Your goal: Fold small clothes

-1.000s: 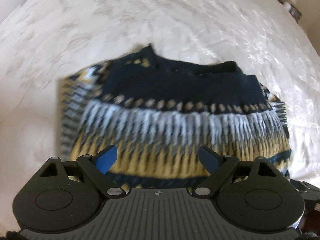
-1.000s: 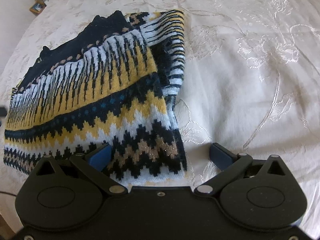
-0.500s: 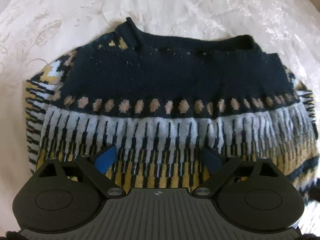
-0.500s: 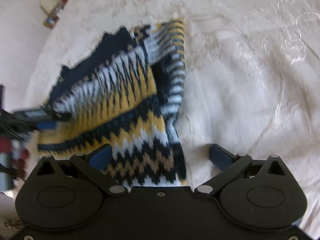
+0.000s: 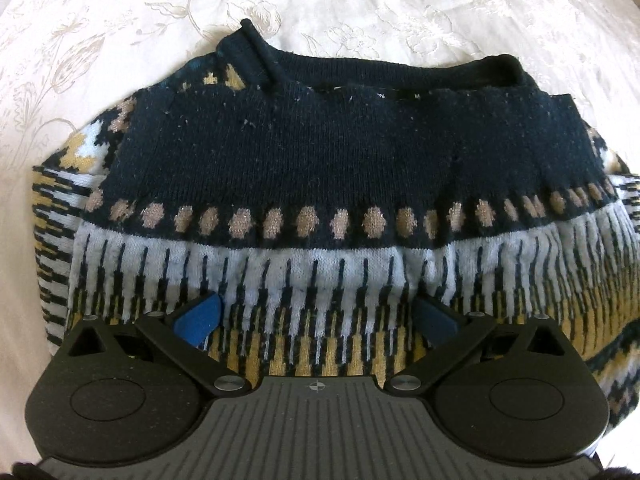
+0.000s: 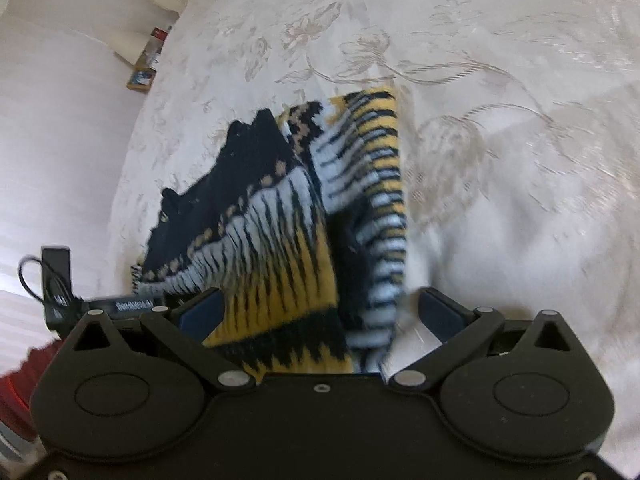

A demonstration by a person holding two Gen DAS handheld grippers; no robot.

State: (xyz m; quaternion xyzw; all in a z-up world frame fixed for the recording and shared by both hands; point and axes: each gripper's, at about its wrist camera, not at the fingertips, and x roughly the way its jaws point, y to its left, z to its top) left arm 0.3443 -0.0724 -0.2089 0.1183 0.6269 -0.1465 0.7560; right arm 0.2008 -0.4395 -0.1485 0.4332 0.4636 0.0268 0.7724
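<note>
Left gripper (image 5: 316, 318) just spread wide over folded sweater (image 5: 320, 168), empty; right gripper (image 6: 320, 316) agape, seemingly empty; regrasp next.

Folded sweater (image 5: 320, 168) flat on embroidered white bedspread (image 5: 360, 4).

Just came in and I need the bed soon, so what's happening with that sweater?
A person is folding a navy, yellow and white patterned knit sweater on the cream embroidered bedspread, with a two-finger gripper in each hand. Its sleeves are already folded in. The left gripper points down over the sweater's middle; its jaws have just been opening, gripping nothing. The right gripper is open over one side edge.
</note>
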